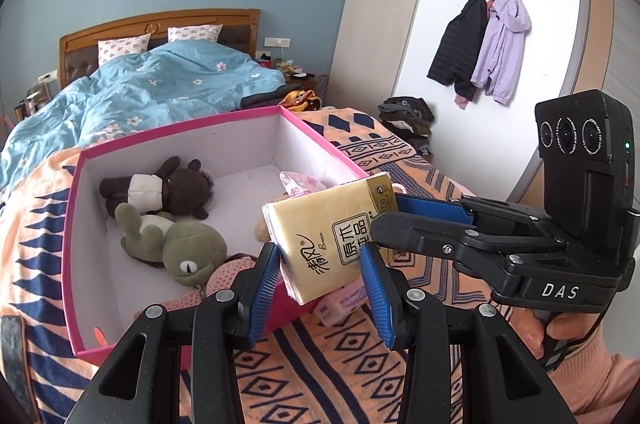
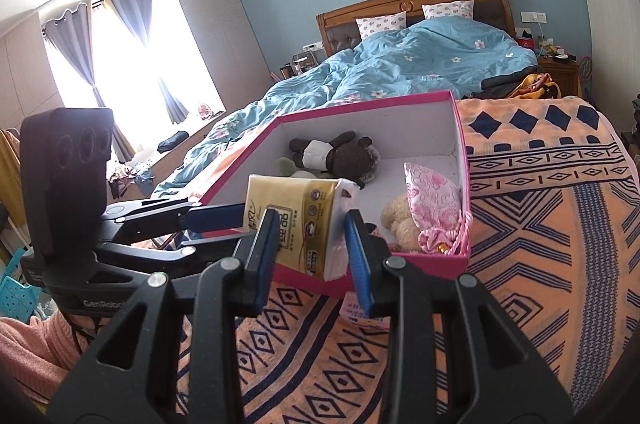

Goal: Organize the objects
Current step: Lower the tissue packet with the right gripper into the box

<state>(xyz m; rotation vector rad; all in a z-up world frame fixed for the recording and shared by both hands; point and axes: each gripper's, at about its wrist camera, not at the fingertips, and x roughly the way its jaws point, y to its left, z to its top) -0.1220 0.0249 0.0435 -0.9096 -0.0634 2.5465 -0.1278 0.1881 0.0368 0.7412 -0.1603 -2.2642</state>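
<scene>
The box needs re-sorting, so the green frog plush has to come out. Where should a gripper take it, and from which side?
Once the tissue pack is set down, come straight from above: the pink box walls block the sides. Pinch the green frog plush at its slimmer, pale-shirted torso, probably easier than the bulky head; the brown plush crowds its far side.

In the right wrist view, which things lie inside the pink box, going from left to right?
Green plush frog, mostly hidden behind the tissue pack → brown plush doll → cream plush toy → pink flowered pouch, close to the right wall of the pink box.
</scene>
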